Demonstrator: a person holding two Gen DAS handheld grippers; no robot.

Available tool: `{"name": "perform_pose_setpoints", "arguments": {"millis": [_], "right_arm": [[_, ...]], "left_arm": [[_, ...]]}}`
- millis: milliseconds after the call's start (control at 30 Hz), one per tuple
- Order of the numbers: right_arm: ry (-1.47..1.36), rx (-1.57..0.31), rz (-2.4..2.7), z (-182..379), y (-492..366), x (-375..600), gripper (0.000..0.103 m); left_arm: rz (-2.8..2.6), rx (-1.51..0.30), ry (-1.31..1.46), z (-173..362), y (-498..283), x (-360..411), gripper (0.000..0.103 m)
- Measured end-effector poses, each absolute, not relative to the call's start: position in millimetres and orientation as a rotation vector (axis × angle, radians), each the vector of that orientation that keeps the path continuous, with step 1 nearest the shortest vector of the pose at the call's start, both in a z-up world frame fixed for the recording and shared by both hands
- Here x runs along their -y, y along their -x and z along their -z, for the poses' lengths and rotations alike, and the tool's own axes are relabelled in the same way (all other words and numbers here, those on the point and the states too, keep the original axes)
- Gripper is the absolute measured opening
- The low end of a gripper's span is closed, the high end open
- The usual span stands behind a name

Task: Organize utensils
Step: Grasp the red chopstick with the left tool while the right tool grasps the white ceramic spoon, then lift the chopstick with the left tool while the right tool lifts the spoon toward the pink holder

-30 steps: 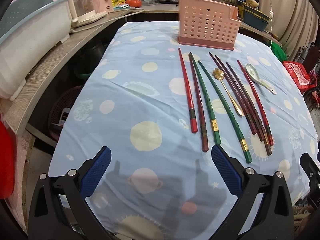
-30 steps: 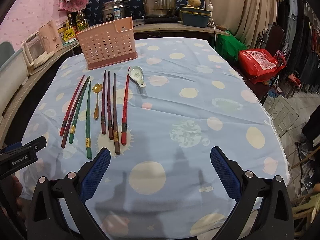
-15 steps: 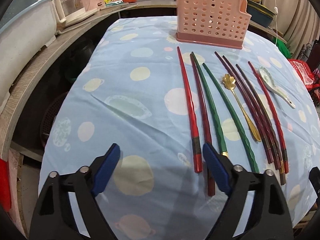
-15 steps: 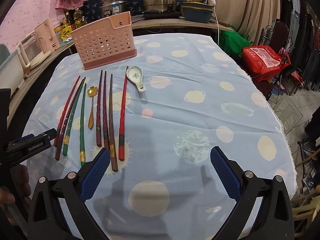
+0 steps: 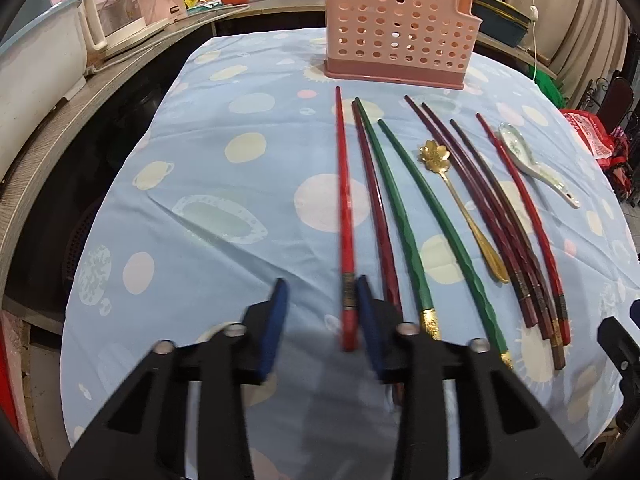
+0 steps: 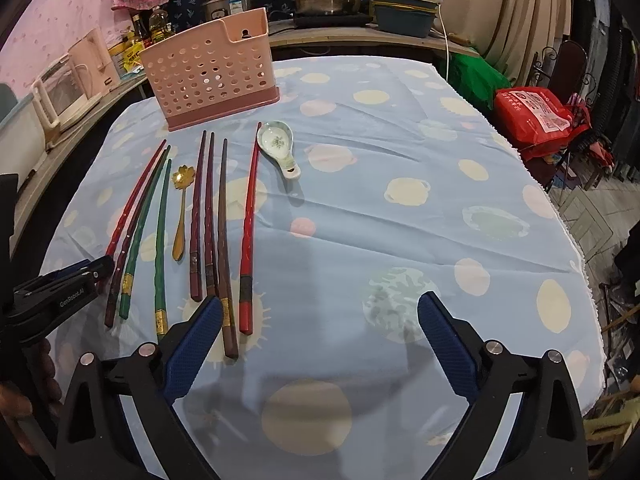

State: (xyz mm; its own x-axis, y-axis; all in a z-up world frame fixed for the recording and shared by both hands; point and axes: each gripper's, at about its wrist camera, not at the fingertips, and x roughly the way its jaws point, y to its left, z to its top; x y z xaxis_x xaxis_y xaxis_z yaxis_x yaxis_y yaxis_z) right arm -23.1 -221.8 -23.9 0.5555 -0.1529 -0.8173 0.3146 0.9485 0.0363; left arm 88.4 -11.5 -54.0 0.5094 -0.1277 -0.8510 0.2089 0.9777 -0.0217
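Left gripper (image 5: 320, 296) closing on the leftmost red chopstick (image 5: 345, 216).
Its jaws have just been narrowing around the thick end at lower centre, grip seemingly incomplete; right gripper (image 6: 320, 320) waits wide open, holding nothing.

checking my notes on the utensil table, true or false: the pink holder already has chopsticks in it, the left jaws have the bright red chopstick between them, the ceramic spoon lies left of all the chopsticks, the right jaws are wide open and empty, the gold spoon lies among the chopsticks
1. The pink holder already has chopsticks in it: false. Nothing shows through its holes or above its rim; all chopsticks lie on the tablecloth.
2. The left gripper has the bright red chopstick between its jaws: true; they have just been closing.
3. The ceramic spoon lies left of all chopsticks: false. It lies to their right.
4. The right gripper has wide open, empty jaws: true.
5. The gold spoon lies among the chopsticks: true.
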Motion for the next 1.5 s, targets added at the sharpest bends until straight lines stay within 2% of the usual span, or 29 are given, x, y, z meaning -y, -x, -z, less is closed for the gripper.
{"name": "perform_pose_setpoints", "arguments": {"millis": [33,100,333,567,733,867,933,1500], "right_arm": [[-0.186,-0.944,0.276,24,23,222,0.092],[-0.188,-0.946,0.272,23,20,222,0.089],[-0.211,-0.908,0.24,10,-7,233,0.071],[-0.234,-0.885,0.224,4,-57,249,0.047],[-0.234,-0.905,0.199,12,-83,250,0.035],[-0.268,-0.94,0.169,26,-96,252,0.017],[-0.274,-0.952,0.163,32,-100,253,0.013],[-0.316,-0.959,0.141,53,-96,249,0.012]], "left_arm": [[0.213,-1.02,-0.079,54,-88,11,0.015],[0.228,-1.025,-0.066,53,-88,8,0.007],[0.216,-1.033,-0.023,52,-94,-6,0.007],[0.213,-1.035,-0.03,56,-97,-5,0.007],[0.217,-1.039,-0.026,56,-99,-5,0.007],[0.22,-1.039,-0.027,56,-100,-4,0.007],[0.221,-1.038,-0.026,56,-101,-4,0.007],[0.232,-1.021,-0.014,58,-100,-5,0.007]]}}
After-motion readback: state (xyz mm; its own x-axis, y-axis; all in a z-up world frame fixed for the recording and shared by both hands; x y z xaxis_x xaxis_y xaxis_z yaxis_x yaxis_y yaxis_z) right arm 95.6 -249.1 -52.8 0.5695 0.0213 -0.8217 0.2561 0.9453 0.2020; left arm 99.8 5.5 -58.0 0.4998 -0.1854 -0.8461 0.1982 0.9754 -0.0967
